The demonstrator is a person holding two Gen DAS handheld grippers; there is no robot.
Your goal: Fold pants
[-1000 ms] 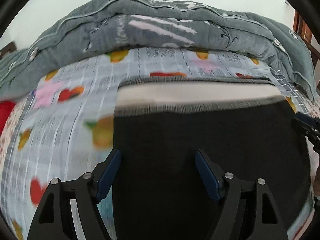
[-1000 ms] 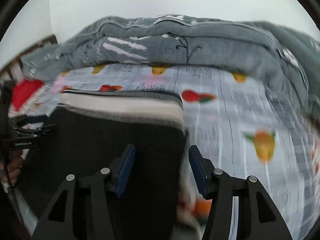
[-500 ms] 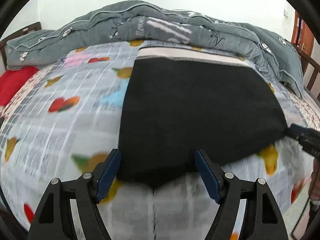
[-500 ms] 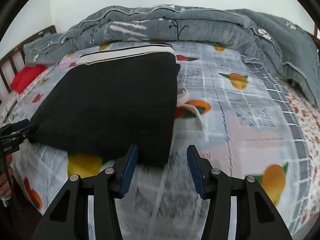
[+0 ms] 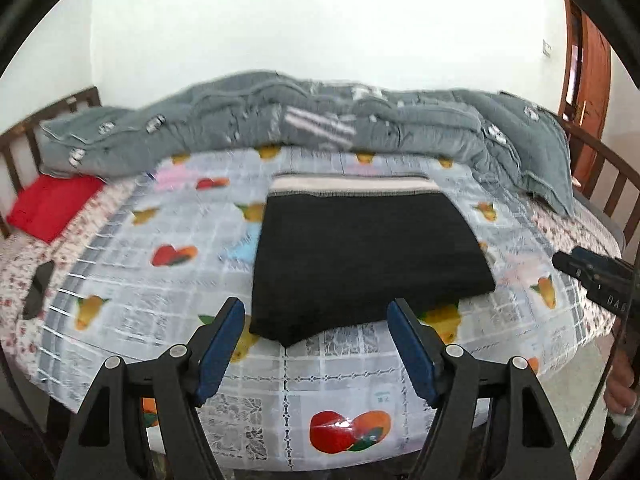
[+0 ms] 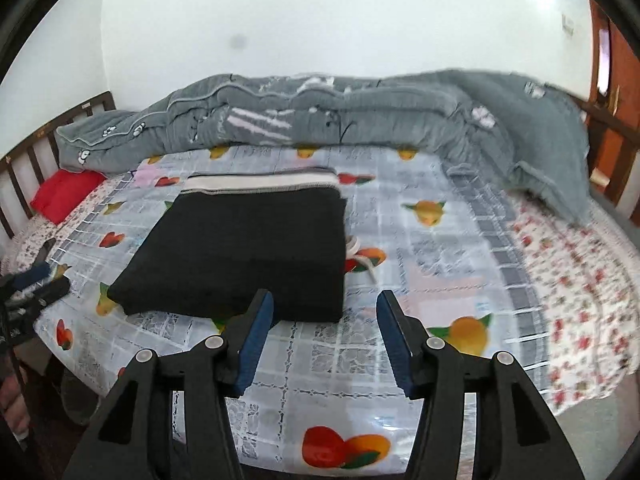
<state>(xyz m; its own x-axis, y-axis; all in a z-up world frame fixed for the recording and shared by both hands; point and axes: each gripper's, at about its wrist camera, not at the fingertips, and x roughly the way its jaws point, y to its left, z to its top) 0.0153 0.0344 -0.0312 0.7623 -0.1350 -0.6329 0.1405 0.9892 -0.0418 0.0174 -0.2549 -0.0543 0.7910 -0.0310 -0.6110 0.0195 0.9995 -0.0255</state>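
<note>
The black pants point(image 5: 360, 256) lie folded into a flat rectangle on the bed, their pale striped waistband point(image 5: 352, 184) at the far end. My left gripper point(image 5: 315, 308) hovers back from the near edge with nothing between its jaws, which are closing slightly. In the right wrist view the pants point(image 6: 248, 252) sit left of centre with a white drawstring point(image 6: 360, 258) poking out at their right side. My right gripper point(image 6: 325, 300) is off the near right corner, holds nothing, and its jaws are opening. Each gripper shows at the edge of the other view: right gripper point(image 5: 592, 276), left gripper point(image 6: 36, 284).
A fruit-print sheet point(image 5: 340, 364) covers the bed. A bunched grey quilt point(image 5: 320, 128) runs along the far side. A red pillow point(image 5: 52, 204) lies far left by the wooden rail point(image 5: 24, 136). A small dark object point(image 5: 40, 288) sits near the left edge. A wooden door point(image 5: 588, 60) stands at right.
Both grippers pulled back and up from over the pants. The folded pants, which filled the views, now lie whole and farther away, beyond the fingertips.
</note>
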